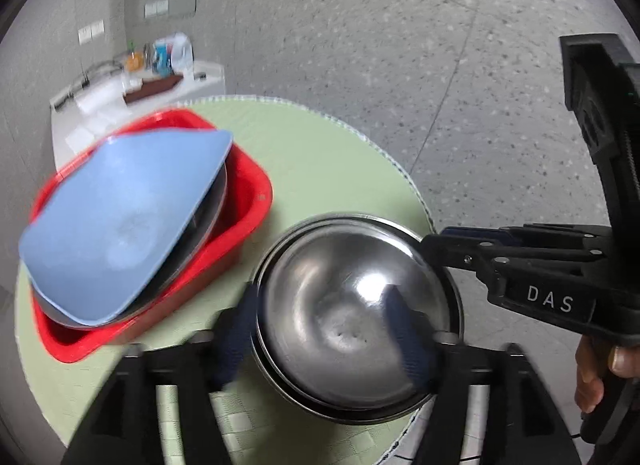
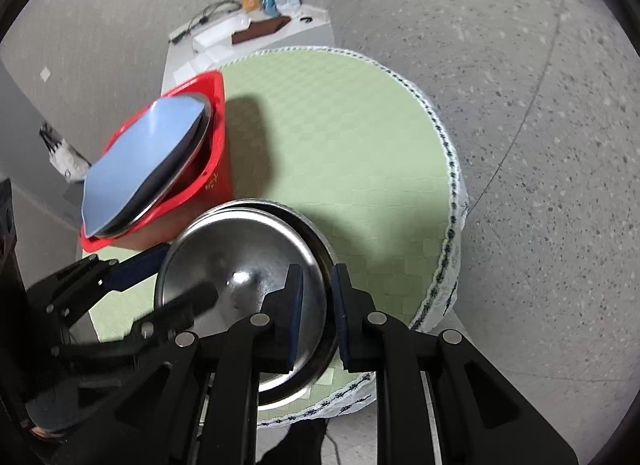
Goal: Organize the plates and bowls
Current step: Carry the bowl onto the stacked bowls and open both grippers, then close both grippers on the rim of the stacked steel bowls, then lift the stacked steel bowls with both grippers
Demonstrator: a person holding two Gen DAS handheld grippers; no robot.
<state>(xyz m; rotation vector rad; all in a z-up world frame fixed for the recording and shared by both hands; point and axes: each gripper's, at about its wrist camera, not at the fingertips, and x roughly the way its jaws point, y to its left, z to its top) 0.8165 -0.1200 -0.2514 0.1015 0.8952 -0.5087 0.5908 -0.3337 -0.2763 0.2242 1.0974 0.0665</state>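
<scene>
1. Left gripper (image 1: 320, 317): jaws wide open and straddling the near-left rim of the bowl stack (image 1: 356, 317). One finger is inside the bowl and one outside on the cloth, and neither pad presses on anything.
2. Right gripper (image 2: 318, 297): narrow gap with the right rim running between the pads. The pads look just off the steel, so I read this as not gripping.
3. Bowl stack: steel, and the double rim suggests two nested. It sits upright on the table (image 2: 340, 137), close to the near edge and just beside the red tub (image 1: 248, 201).
4. My read of the step is that the stack is parked with both rims bracketed but free. It's either final placement or the moment before a two-handed lift.
5. If lifting:
   - Close both sides together on opposite rims.
   - Get the pads deep enough to catch both rims, or the inner bowl will slide.
   - Keep it level, since steel on rubber slips if tilted.
6. If leaving it, back each gripper straight out along its fingers. The left gripper's inner finger has to clear the rim, and dragging it could nudge the stack off the near edge.
7. Tub: the blue plate (image 1: 124, 221) leans tilted on a steel plate (image 2: 192, 161), with both propped on the rim rather than lying flat. There's no room for bowls until those are seated.
8. Far: a side table (image 1: 100, 105) with clutter, too blurred to identify.
</scene>
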